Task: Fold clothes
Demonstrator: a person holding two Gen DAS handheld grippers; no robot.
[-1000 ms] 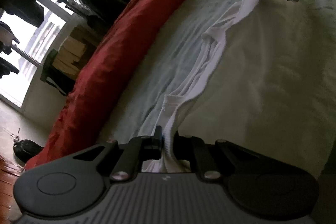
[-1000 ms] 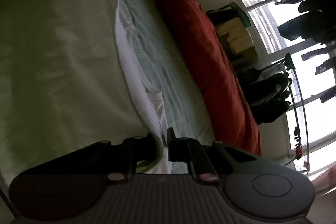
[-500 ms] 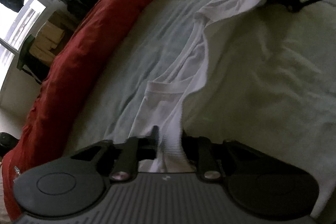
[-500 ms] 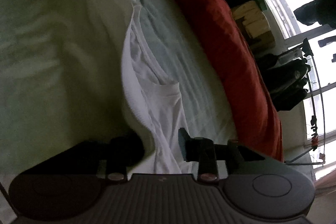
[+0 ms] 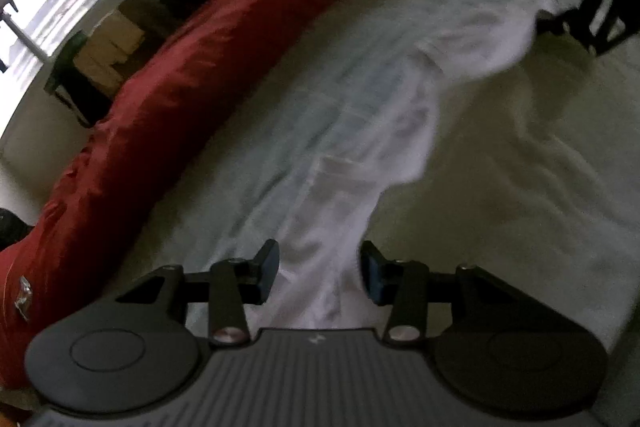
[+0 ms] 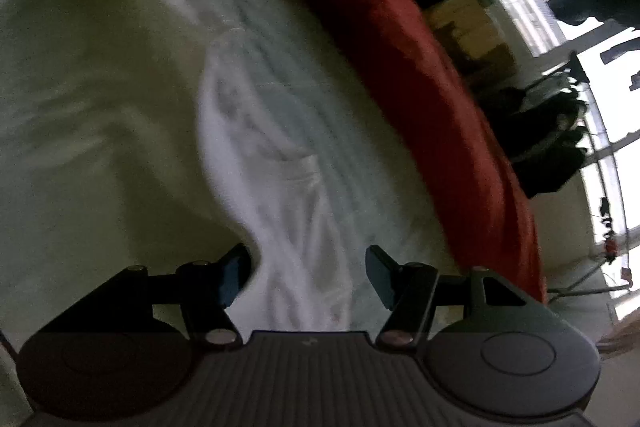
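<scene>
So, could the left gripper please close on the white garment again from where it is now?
Probably yes: the left gripper is open with the white garment lying right between its fingers, nothing in between.

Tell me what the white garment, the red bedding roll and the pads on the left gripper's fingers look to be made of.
White garment: thin, soft knit, probably cotton; it creases and drapes limply, matte. Red bedding roll: woven fabric over soft filling, likely a duvet; fine wrinkles, faint sheen. Pads on the left gripper's fingers: blue, seemingly rubber or soft plastic, matte; blur leaves it open.
</scene>
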